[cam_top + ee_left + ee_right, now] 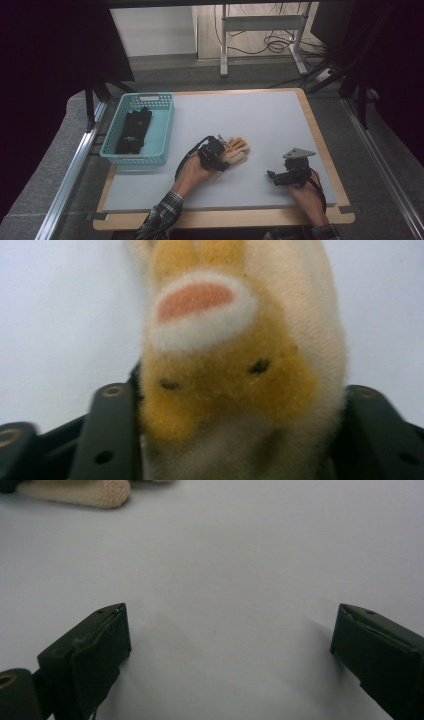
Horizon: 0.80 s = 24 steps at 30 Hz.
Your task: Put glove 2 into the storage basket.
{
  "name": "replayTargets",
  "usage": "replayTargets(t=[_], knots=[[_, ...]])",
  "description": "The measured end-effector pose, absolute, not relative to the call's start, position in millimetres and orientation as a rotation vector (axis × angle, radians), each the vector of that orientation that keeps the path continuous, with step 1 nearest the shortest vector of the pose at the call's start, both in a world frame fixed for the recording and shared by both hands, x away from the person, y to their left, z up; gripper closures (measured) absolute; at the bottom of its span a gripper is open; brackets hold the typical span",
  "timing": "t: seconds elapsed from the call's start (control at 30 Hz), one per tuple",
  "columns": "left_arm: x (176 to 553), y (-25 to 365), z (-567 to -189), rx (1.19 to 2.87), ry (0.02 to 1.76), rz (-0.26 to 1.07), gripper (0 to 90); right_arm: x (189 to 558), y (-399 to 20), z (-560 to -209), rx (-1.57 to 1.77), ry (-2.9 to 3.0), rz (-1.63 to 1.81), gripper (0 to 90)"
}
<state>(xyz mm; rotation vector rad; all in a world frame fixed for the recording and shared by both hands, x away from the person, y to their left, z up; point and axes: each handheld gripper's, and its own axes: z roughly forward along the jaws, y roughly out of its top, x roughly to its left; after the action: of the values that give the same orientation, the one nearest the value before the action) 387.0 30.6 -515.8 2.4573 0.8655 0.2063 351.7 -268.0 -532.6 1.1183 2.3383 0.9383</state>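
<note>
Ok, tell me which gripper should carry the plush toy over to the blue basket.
Left. The left gripper already has its jaws closed against both sides of the plush toy, and it sits nearer the blue basket. The right gripper rests open on the bare table, away from the toy.

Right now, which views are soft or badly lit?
Left gripper view: the plush toy between the jaws sits very close and is blurred. Right gripper view: jaws dark, mat evenly lit with faint shadows. High view: dark curtained edges, the black items in the basket lose all detail.
</note>
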Motion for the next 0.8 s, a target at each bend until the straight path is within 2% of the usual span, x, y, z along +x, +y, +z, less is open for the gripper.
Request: replayTargets(t=[0.13,0.23,0.8], knots=[[386,29,-515,2.448,0.885,0.205,52.4,352,-268,-533,1.118,2.339,0.938,2.4],[387,32,-514,2.423,0.912,0.189,54.1,352,-268,-533,1.118,2.339,0.939,2.4],[397,51,-482,2.354,1.008,0.253,54.0,352,-268,-533,1.12,2.339,0.94,2.5]])
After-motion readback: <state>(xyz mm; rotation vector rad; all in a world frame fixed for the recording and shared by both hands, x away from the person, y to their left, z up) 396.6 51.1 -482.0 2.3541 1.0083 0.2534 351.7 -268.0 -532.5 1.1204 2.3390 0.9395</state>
